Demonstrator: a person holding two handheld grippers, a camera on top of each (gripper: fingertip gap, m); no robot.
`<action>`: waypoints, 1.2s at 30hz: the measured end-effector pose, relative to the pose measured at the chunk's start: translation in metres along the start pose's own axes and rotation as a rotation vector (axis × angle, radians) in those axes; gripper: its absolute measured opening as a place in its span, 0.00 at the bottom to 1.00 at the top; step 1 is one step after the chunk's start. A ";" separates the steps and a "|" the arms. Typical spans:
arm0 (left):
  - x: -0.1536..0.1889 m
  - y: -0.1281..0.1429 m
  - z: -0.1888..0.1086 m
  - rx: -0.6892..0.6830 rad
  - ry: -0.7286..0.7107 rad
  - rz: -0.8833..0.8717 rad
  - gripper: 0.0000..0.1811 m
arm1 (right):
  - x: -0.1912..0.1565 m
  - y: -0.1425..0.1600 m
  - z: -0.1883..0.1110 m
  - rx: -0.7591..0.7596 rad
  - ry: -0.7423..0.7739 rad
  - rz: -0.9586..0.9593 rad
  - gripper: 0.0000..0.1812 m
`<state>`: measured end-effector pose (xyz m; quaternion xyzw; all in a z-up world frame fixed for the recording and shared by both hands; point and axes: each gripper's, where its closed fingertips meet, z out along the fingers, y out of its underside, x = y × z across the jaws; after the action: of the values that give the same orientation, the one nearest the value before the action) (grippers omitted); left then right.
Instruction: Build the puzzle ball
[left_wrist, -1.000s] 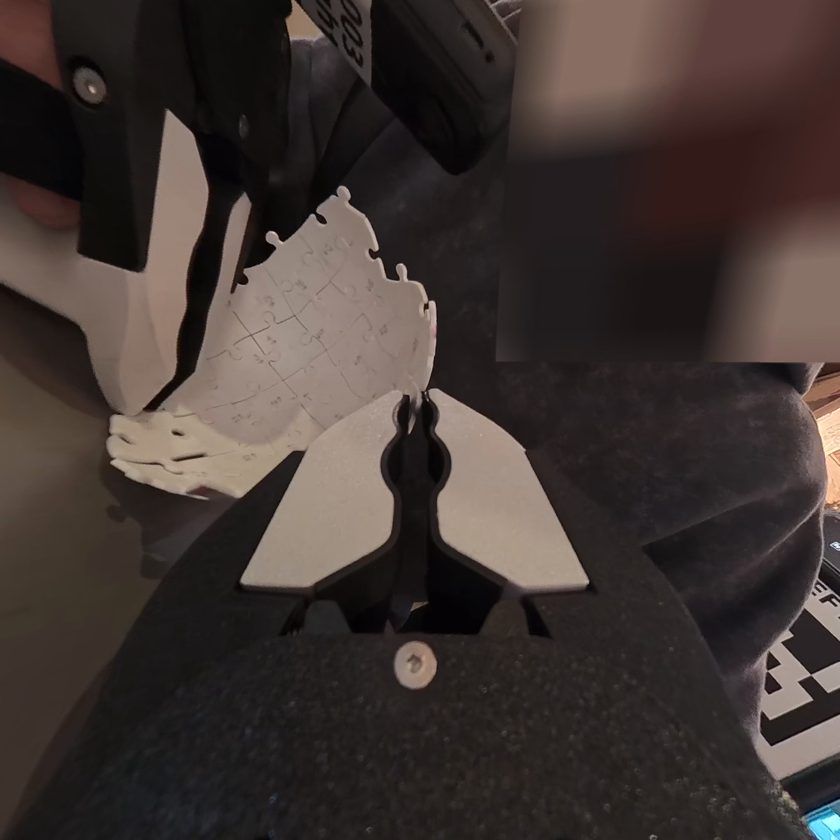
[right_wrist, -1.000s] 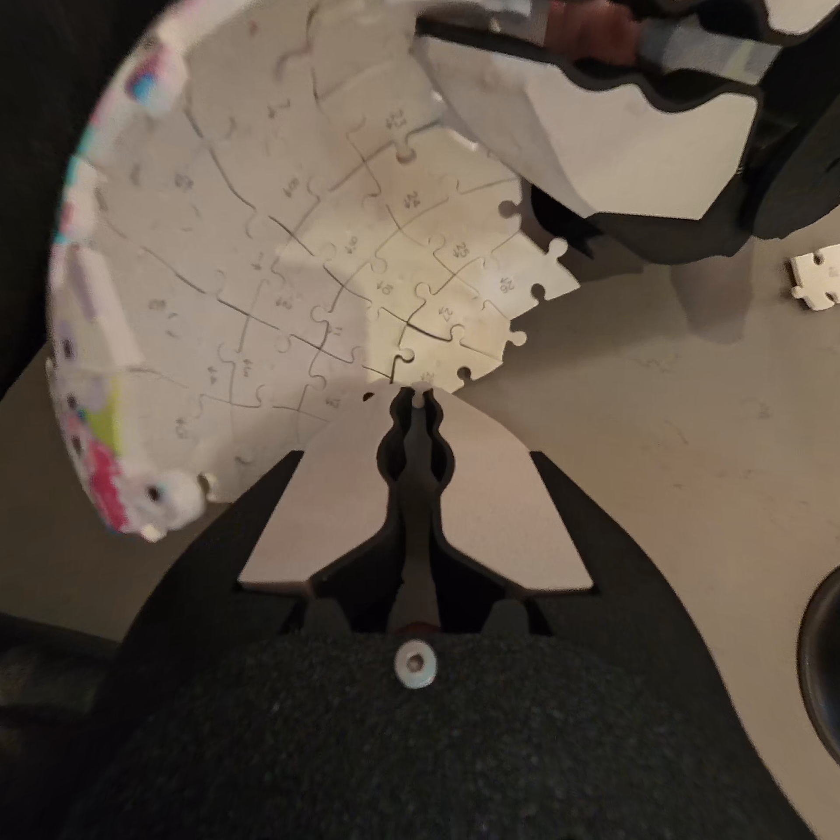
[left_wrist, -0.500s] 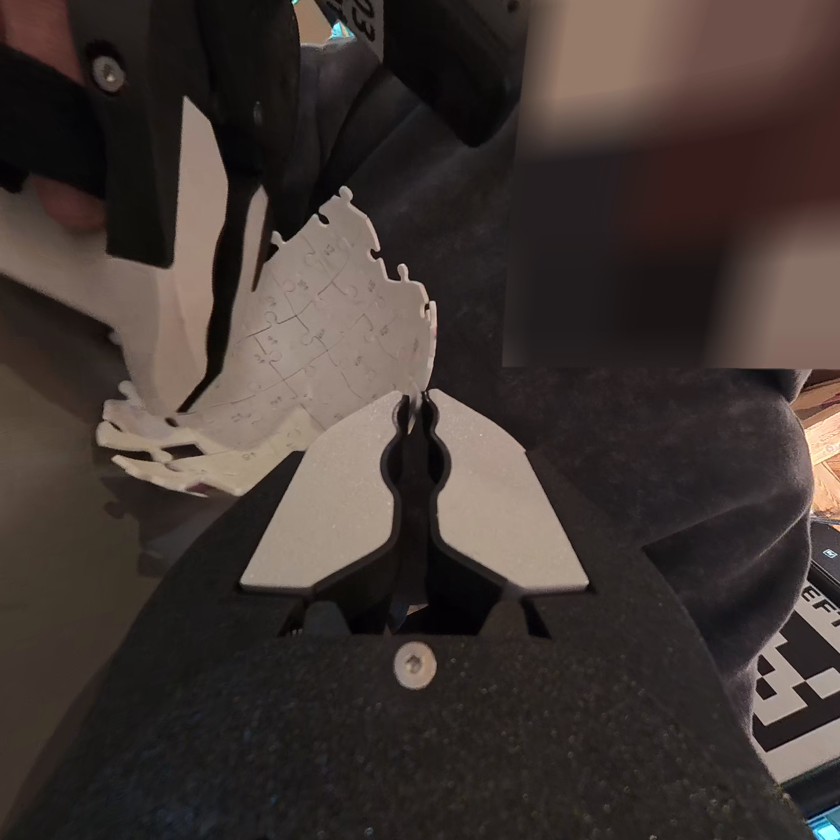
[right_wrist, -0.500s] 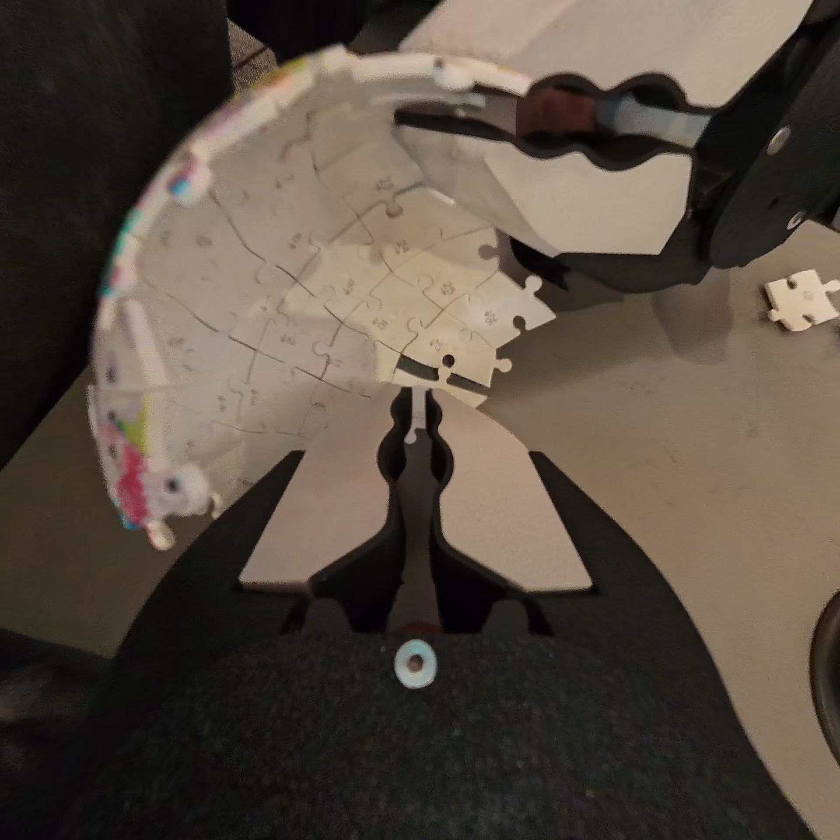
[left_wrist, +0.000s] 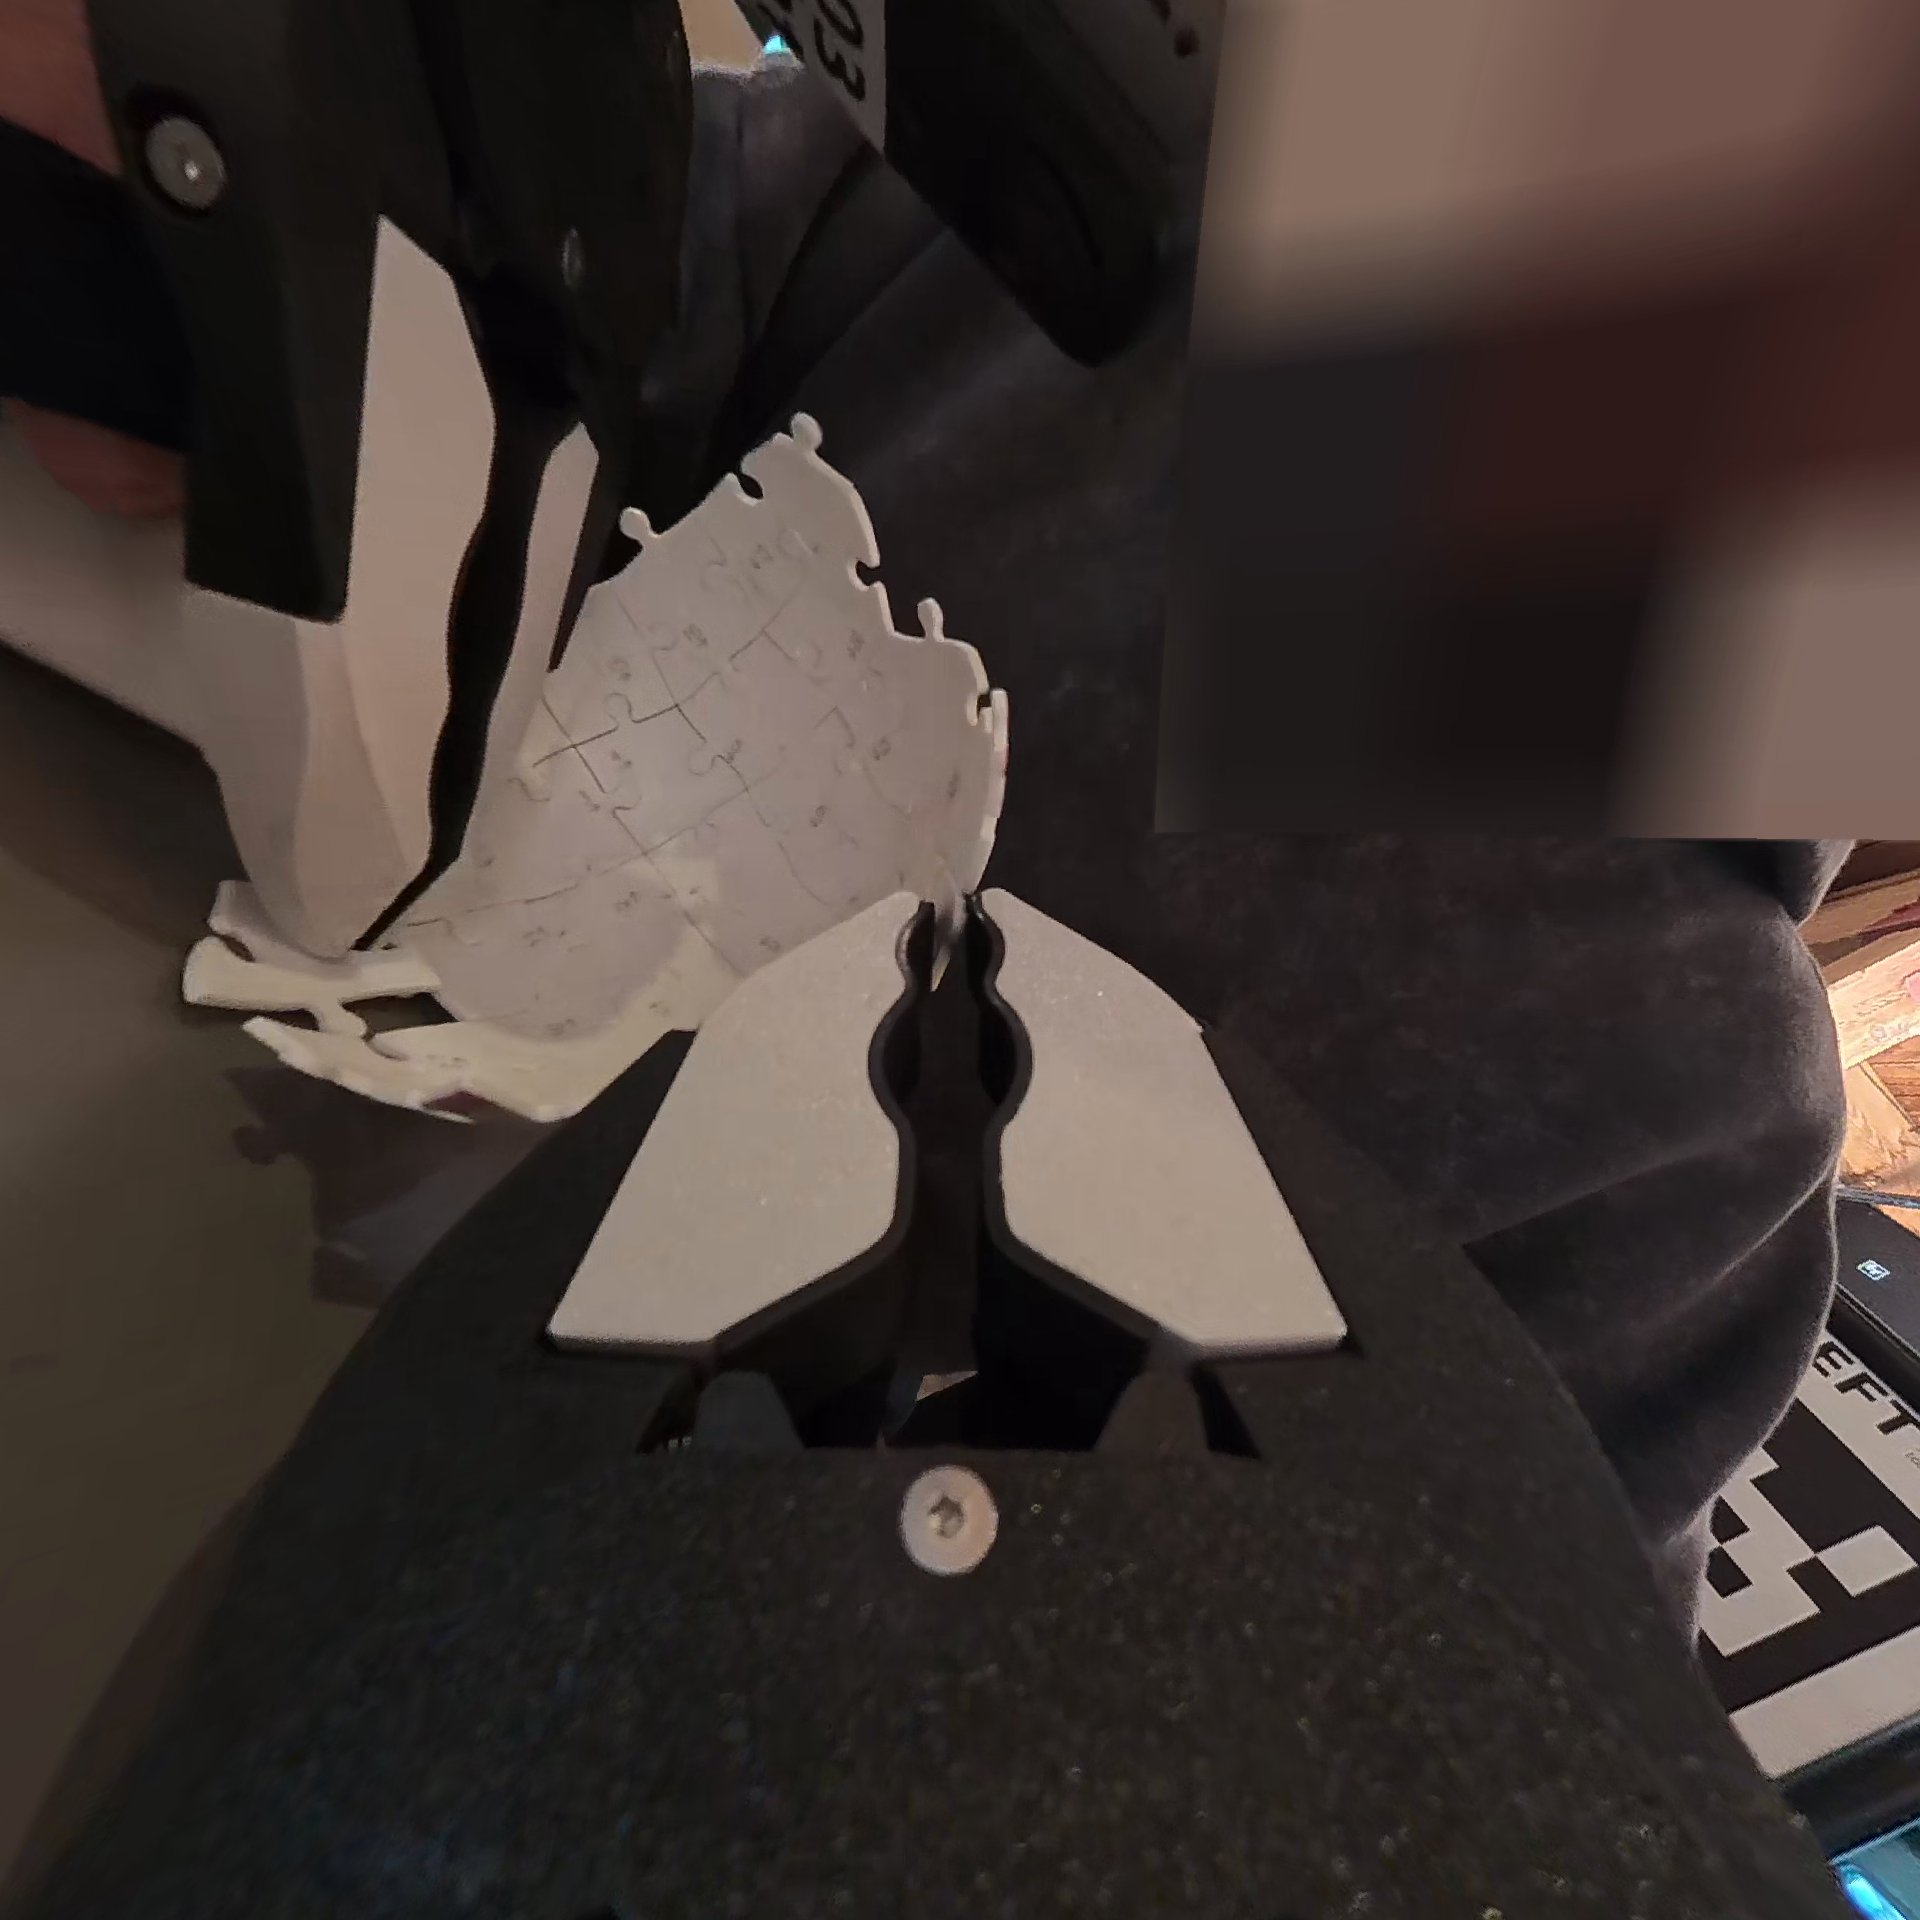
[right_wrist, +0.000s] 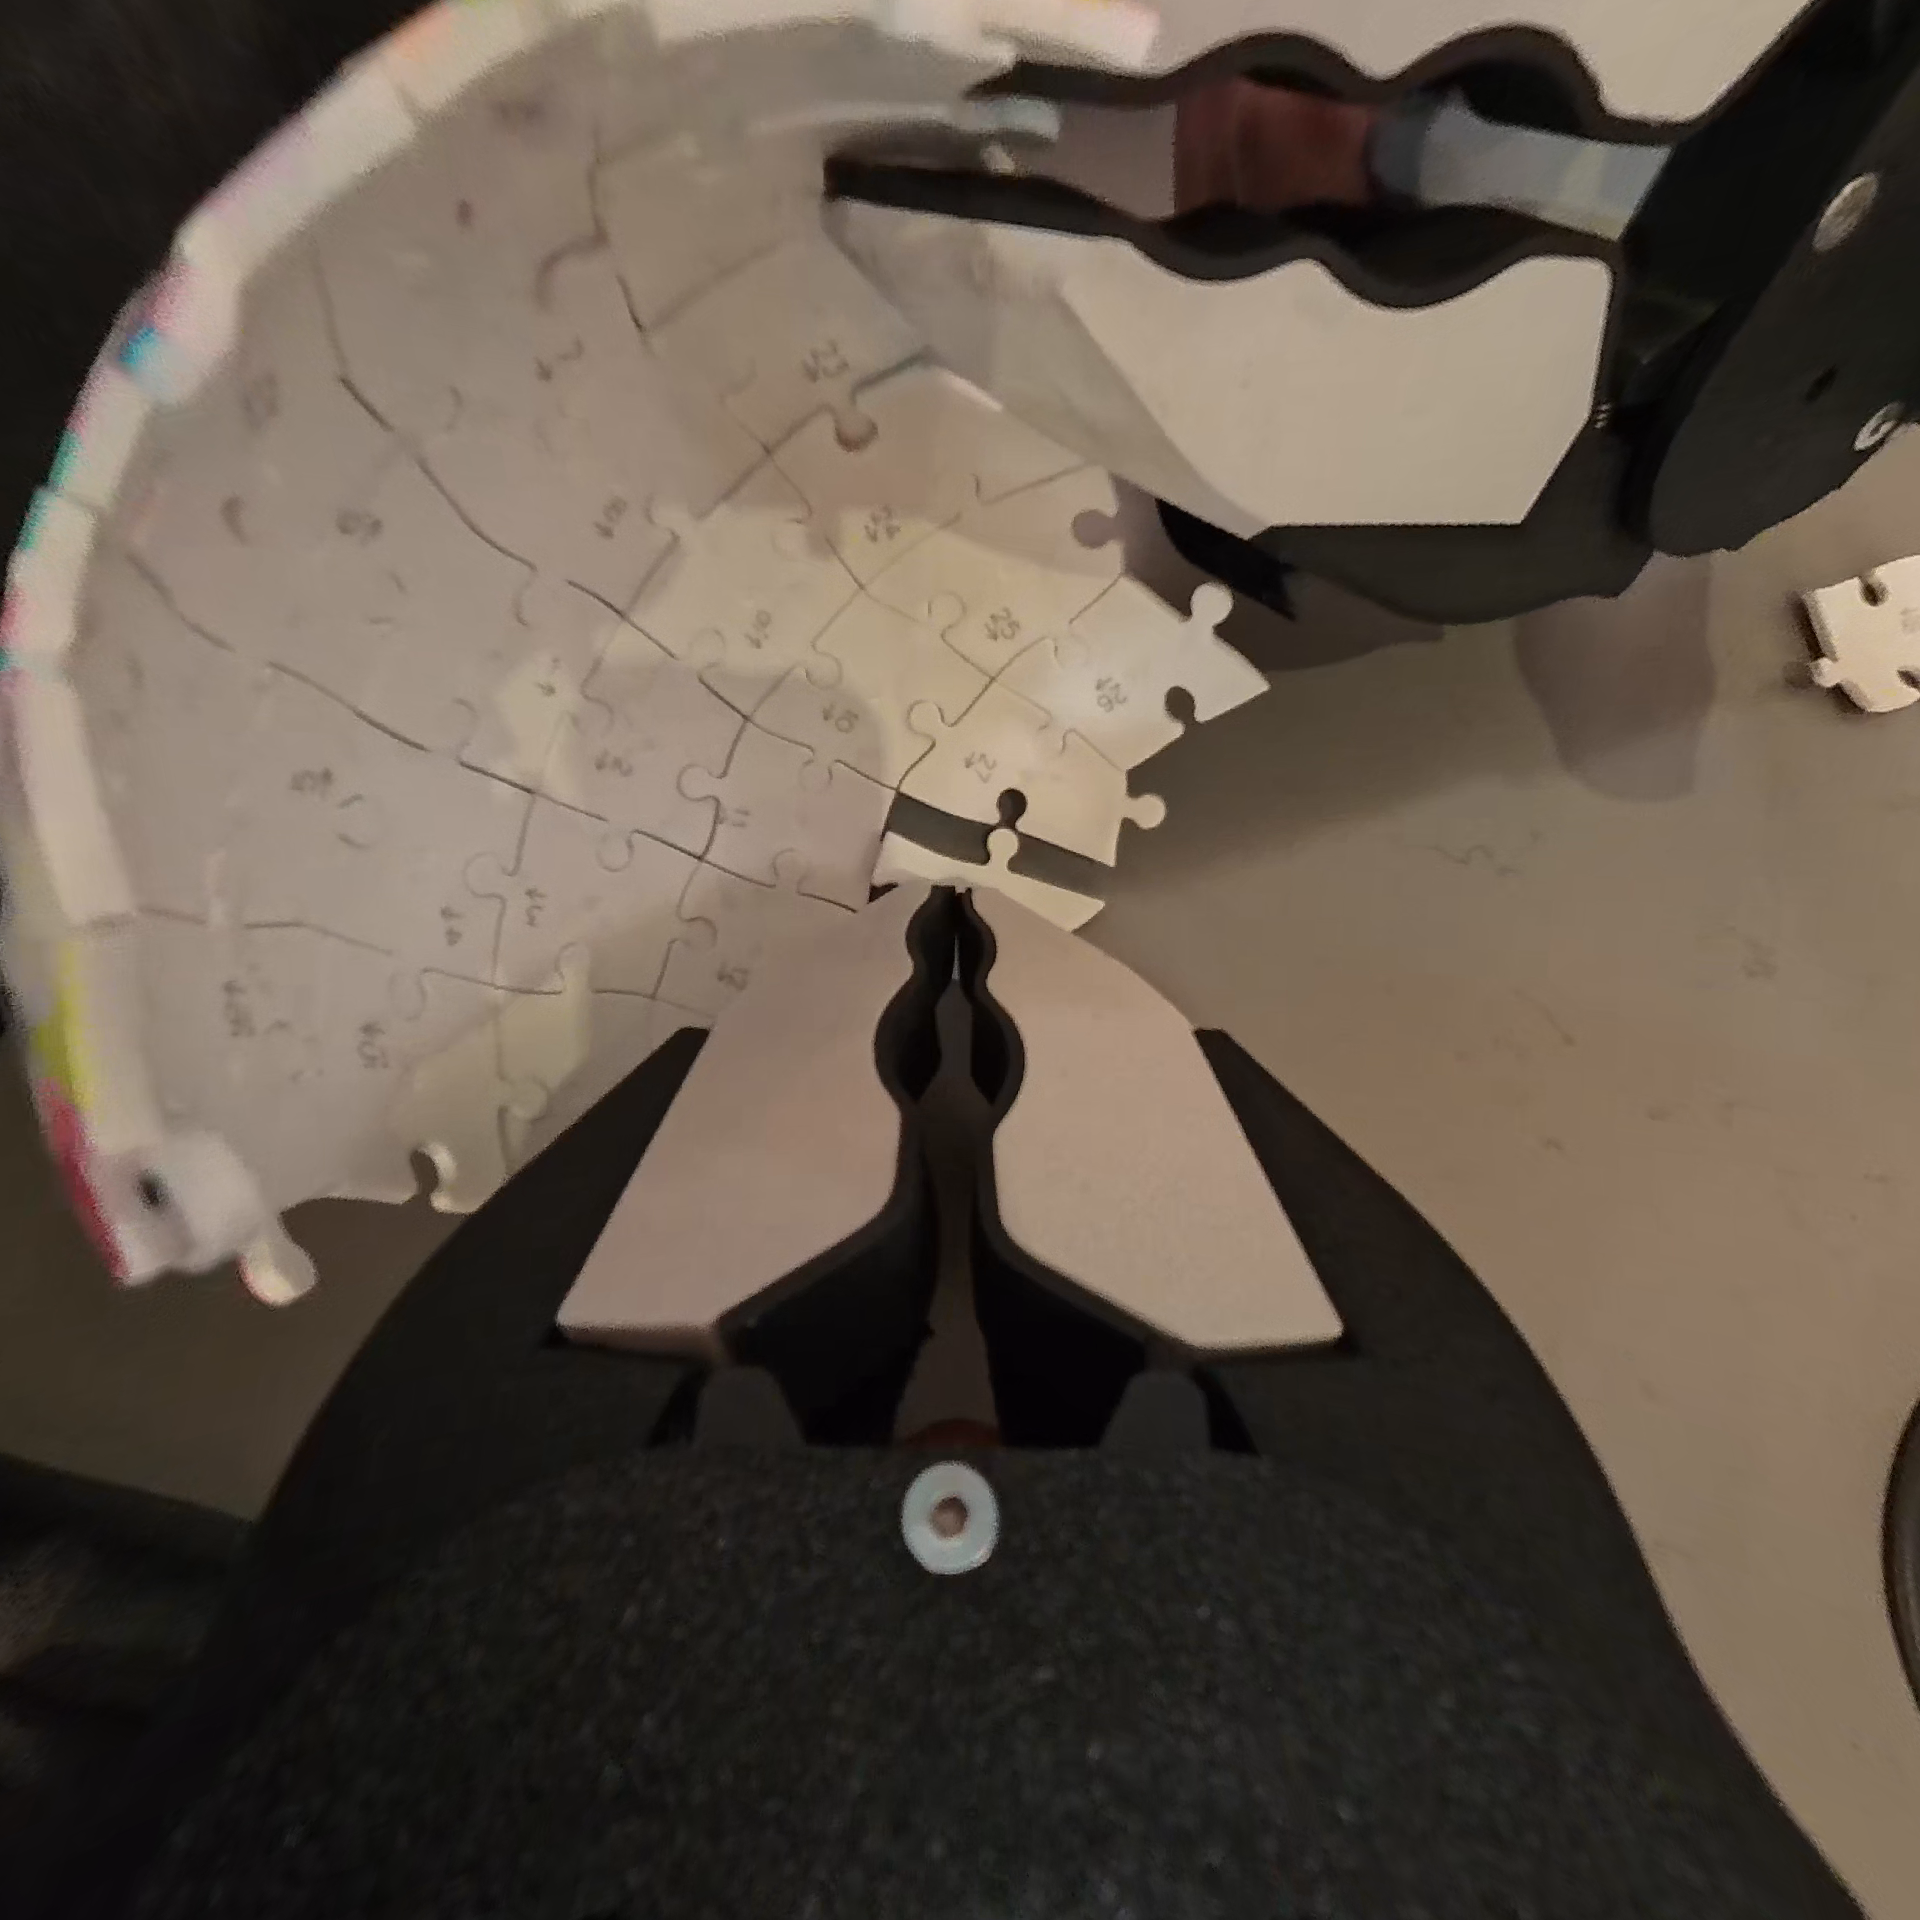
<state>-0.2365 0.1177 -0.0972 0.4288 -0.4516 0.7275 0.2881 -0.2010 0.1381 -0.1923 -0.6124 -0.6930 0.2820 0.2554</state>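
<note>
Now both claws pinch shut — left claw on the puzzle ball rim, right claw on a loose piece at the shell's 4 o'clock edge.

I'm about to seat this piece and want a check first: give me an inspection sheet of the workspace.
Surface: plain tan table, lightly scuffed.
Job's things: partly built puzzle ball shell, white inside, coloured outside; loose piece at its lower edge, dark gap showing, not seated.
Clutter: one spare piece lying on the table; flat white pieces under the shell.
Grippers: left gripper shut on the shell's rim; right gripper shut on the loose piece.
Cables: nothing seen.
Surroundings: person's dark sleeve; black-and-white marker card; dark round rim at the table's right edge.
</note>
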 end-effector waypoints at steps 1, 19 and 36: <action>0.000 0.001 0.000 0.001 0.001 -0.004 0.03 | 0.001 0.000 0.000 -0.001 0.003 0.003 0.00; 0.008 0.016 -0.007 0.009 -0.008 -0.006 0.03 | 0.000 0.012 -0.011 -0.044 -0.002 0.050 0.09; 0.015 0.030 -0.003 -0.109 -0.037 0.114 0.02 | 0.023 -0.035 -0.051 0.207 0.137 0.320 0.11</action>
<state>-0.2687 0.1084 -0.0973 0.3996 -0.5195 0.7088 0.2608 -0.1930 0.1615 -0.1313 -0.7030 -0.5351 0.3463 0.3156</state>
